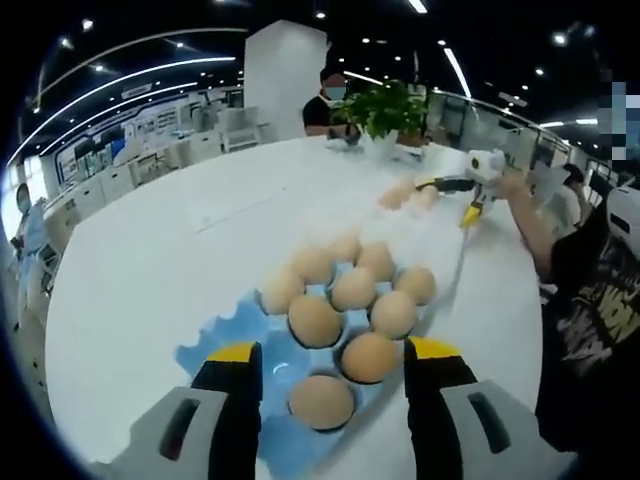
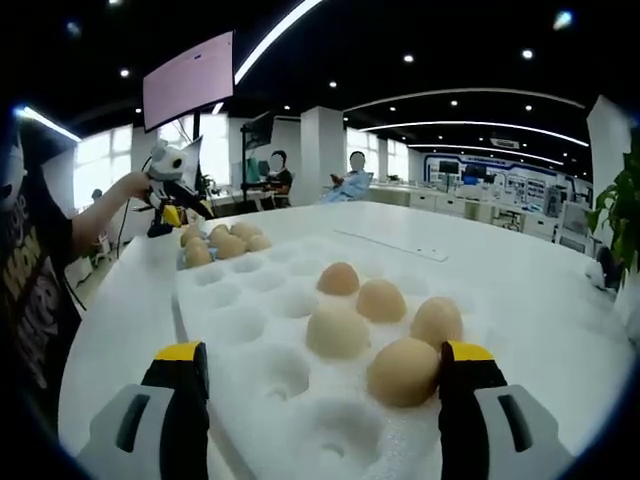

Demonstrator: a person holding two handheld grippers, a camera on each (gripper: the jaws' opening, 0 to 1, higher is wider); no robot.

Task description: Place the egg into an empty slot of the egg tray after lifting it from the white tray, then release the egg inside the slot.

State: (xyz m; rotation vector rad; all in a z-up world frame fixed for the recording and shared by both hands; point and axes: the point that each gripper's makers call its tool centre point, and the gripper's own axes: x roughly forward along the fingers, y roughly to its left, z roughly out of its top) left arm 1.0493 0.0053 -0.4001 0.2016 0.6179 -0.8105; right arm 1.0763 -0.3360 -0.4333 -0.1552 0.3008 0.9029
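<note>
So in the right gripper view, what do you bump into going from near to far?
Right gripper jaws → nearest egg on the white tray → farthest white-tray egg → blue tray eggs → left gripper → seated people.

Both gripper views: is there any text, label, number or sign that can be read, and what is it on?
None can be read.
Black shirt: yellow lettering, too distorted to read.
Pink screen: blank, no text visible.
Blue egg tray, white tray, eggs: no markings visible.
</note>
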